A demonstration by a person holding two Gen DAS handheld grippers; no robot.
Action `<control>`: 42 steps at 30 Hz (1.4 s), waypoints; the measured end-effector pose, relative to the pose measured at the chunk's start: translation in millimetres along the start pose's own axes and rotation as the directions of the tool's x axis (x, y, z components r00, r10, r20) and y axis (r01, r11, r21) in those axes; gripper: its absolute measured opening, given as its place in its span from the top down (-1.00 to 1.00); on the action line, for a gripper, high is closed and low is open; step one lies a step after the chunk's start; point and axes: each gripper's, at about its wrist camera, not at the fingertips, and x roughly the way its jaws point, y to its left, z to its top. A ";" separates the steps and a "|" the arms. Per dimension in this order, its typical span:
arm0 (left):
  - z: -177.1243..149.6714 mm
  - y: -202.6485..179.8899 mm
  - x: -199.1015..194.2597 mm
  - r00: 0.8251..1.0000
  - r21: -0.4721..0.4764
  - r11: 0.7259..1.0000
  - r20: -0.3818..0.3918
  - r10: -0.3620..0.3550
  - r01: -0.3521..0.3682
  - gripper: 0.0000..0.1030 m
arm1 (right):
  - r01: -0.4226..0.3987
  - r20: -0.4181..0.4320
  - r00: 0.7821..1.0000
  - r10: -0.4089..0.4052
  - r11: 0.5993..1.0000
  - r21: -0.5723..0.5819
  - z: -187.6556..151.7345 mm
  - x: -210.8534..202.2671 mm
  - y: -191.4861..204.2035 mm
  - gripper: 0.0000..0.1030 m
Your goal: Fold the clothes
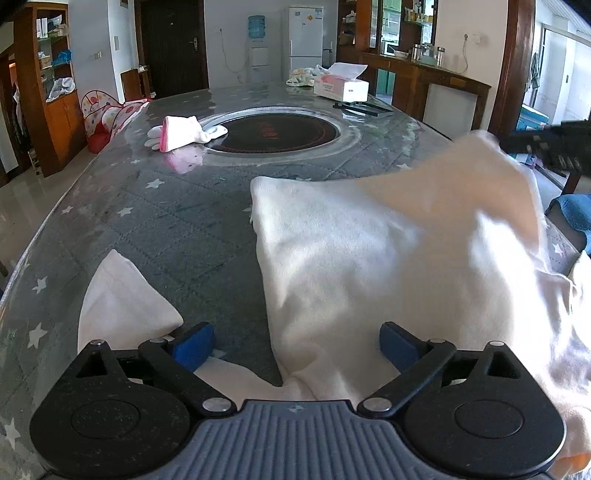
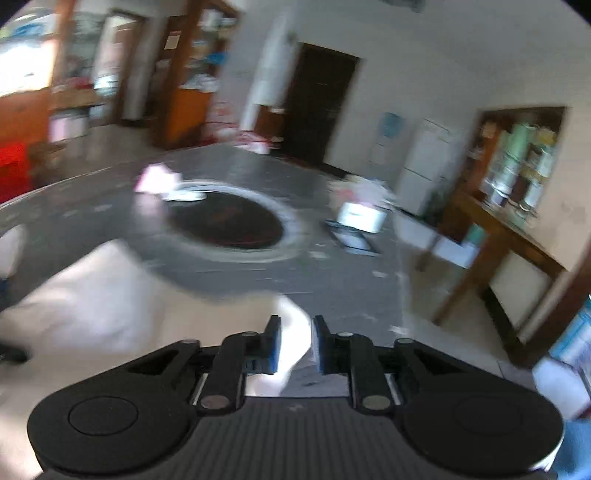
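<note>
No writing could be read anywhere. The fridge [image 1: 305,35] carried a sticker near its top, and the tissue box [image 1: 340,87] had printing on its side, but both were too small and soft to make out.

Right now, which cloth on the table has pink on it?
The small folded cloth by the dark round burner; the big cloth near the fingers is all cream.
</note>
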 end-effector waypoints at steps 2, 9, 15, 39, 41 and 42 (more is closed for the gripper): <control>1.0 0.9 -1.1 1.000 -0.001 1.000 -0.003 0.002 -0.002 -0.91 | -0.007 -0.015 1.000 0.007 0.998 0.061 -0.9 4.6 -11.6 0.58; 15.3 3.9 -6.0 1.000 -0.023 1.000 0.027 -0.005 0.006 -0.76 | -0.138 -0.103 0.984 0.148 0.985 0.101 -25.5 19.3 1.3 0.57; 37.7 0.4 5.4 0.996 -0.037 0.997 0.062 -0.061 0.063 -0.51 | -0.175 -0.164 0.967 0.197 0.974 0.142 -39.9 43.0 13.0 0.34; 68.5 16.8 62.7 0.995 0.004 0.999 0.091 0.050 -0.050 0.09 | -0.176 -0.125 0.971 0.203 0.963 0.203 -29.2 75.4 17.9 -0.21; 69.8 22.6 64.7 0.994 0.005 0.998 0.093 0.062 -0.063 0.09 | -0.178 -0.121 0.971 0.205 0.963 0.204 -28.1 77.7 19.5 -0.24; 70.2 25.1 65.5 0.993 0.004 0.998 0.094 0.067 -0.068 0.09 | -0.179 -0.119 0.971 0.206 0.963 0.203 -27.4 78.9 20.7 -0.25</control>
